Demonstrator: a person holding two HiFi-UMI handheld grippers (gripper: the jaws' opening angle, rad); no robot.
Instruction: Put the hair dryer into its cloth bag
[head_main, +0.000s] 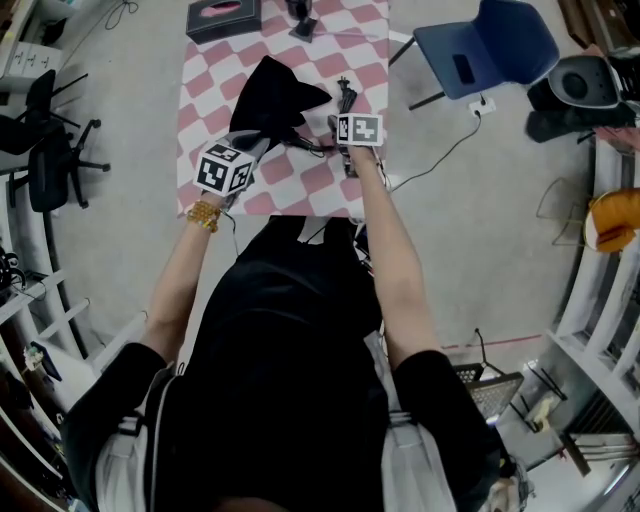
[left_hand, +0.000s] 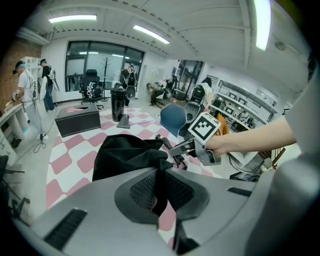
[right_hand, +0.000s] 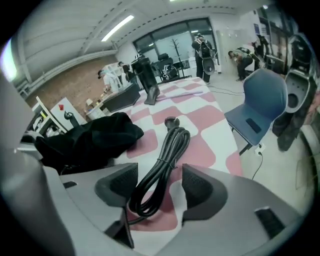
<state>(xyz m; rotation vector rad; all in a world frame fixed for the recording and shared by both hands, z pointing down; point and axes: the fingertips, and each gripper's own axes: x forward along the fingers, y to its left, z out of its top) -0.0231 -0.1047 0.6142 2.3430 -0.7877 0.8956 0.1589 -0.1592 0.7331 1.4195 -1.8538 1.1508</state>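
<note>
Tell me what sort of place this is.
Probably a shared lab or workshop-style office. There is a black wheeled office chair beside the work area, white shelving stacked with equipment along one wall, and long ceiling strip lights over a big open room.

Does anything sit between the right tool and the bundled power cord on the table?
Nothing visible does. The right tool has its jaws open, and the cord lies bare between them on the checked tablecloth. The black bag lies off to the left, pinched by the left tool.
</note>
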